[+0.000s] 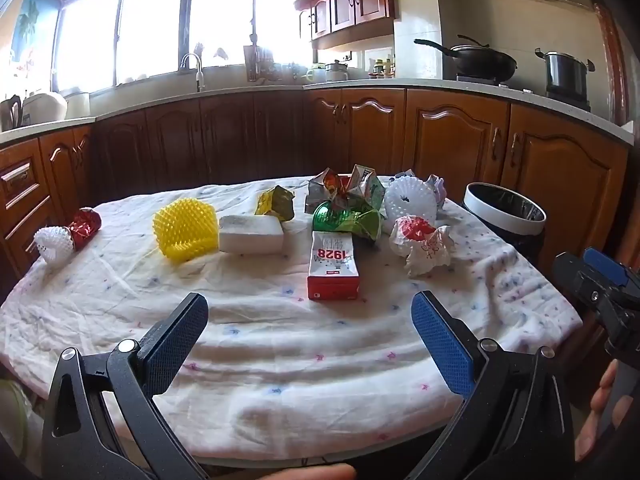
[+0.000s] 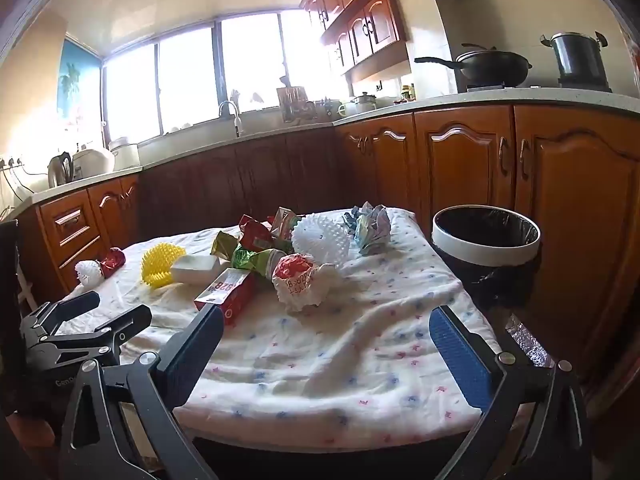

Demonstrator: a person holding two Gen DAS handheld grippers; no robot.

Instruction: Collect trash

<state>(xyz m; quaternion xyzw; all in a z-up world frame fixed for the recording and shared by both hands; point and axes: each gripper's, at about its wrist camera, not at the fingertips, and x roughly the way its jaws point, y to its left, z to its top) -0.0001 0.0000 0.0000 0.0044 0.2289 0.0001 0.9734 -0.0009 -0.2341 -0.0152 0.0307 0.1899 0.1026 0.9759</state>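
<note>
Trash lies on a table under a white star-print cloth (image 1: 280, 352): a red-and-white "1928" carton (image 1: 333, 268), a crumpled white-and-red wrapper (image 1: 420, 240), green foil (image 1: 348, 220), a yellow foil wrapper (image 1: 276, 202), crushed cartons (image 1: 344, 188), a red wrapper (image 1: 85, 222) and crumpled paper (image 2: 370, 226). A black bin with a white rim (image 1: 506, 216) stands off the table's far right corner; it also shows in the right wrist view (image 2: 486, 240). My left gripper (image 1: 310, 320) is open and empty above the near cloth. My right gripper (image 2: 326, 332) is open and empty near the front edge.
A yellow spiky ball (image 1: 185, 230), a white block (image 1: 251, 234), a large white spiky ball (image 1: 410, 200) and a small white one (image 1: 54, 242) also lie on the cloth. Wooden cabinets (image 1: 452, 140) and a counter with pots ring the table.
</note>
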